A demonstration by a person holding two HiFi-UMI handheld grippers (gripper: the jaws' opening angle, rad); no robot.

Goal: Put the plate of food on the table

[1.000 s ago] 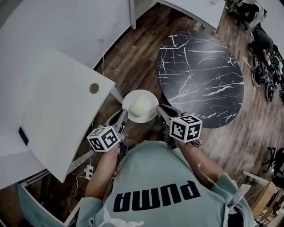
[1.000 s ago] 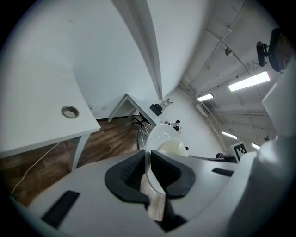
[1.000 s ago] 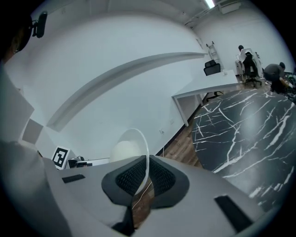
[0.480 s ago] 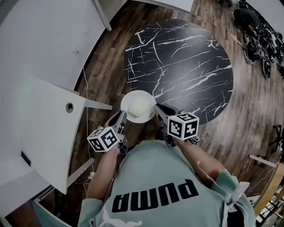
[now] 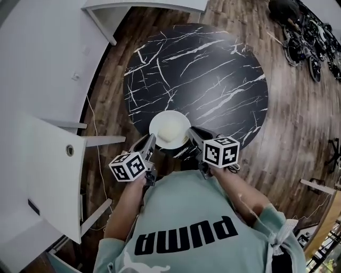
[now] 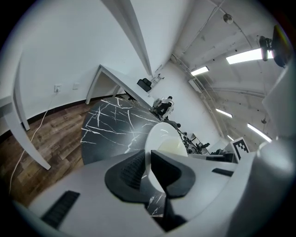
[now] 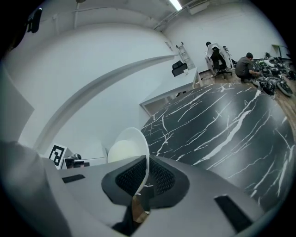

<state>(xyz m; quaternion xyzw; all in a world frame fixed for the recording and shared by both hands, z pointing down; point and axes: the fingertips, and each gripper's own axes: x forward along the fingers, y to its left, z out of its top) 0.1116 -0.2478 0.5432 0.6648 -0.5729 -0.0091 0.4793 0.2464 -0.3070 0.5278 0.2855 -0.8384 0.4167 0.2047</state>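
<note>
A white plate (image 5: 169, 129) with a pale mound of food (image 5: 170, 128) hangs over the near edge of the round black marble table (image 5: 213, 74). My left gripper (image 5: 149, 142) is shut on the plate's left rim, my right gripper (image 5: 191, 133) on its right rim. In the left gripper view the plate (image 6: 159, 138) stands edge-on between the dark pads (image 6: 132, 170), with the food (image 6: 172, 147) behind them. In the right gripper view the plate's rim (image 7: 138, 148) is pinched between the ribbed pads (image 7: 162, 176), and the black table (image 7: 222, 125) spreads ahead.
A white desk (image 5: 48, 181) stands at the left over wooden floor (image 5: 298, 117), with cables beside its legs. Another white table (image 5: 149, 5) lies at the far edge. People and dark gear (image 7: 259, 69) sit beyond the round table.
Both grippers have carried the plate from over the wooden floor beside the white desk to over the black table's near edge. The grip on the plate is unchanged.
</note>
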